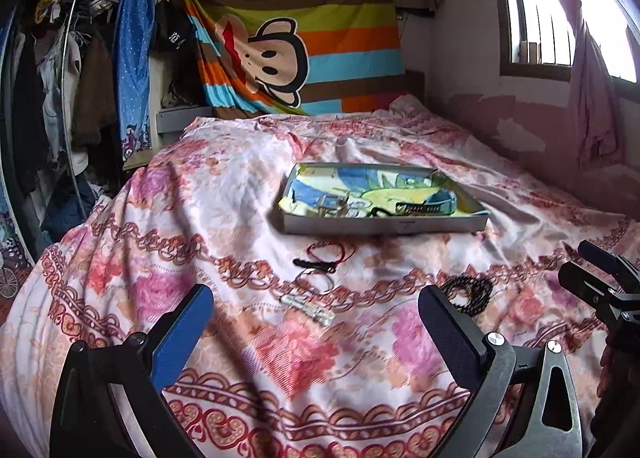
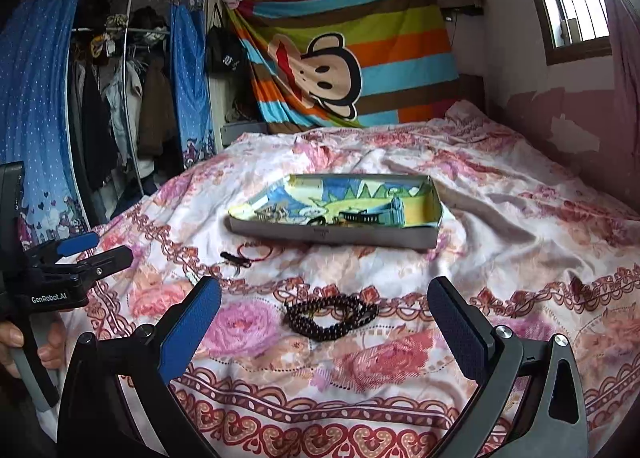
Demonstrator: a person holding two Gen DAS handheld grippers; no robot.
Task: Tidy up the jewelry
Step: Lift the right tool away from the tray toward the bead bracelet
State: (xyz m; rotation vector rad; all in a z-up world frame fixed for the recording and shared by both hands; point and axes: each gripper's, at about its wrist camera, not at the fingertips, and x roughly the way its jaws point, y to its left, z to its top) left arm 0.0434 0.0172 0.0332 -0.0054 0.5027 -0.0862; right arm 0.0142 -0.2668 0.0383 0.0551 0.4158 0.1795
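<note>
Two tools, both spread wide and empty. Dark bead string (image 2: 331, 318) lies on the bed (image 2: 520, 226), just ahead of the right tool (image 2: 326, 322), centred between its fingers, long axis running left-right. Left tool (image 1: 316, 322) sits further left, facing a pale clasp piece (image 1: 308, 309). Tray (image 2: 434, 218) lies beyond, far side. Judgement: right tool nearer the beads.

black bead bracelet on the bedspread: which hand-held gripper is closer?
Right. The right hand-held gripper is open with the black bead bracelet lying between its fingers. The left hand-held gripper, also open, sits left of it, over the pale clip.
</note>
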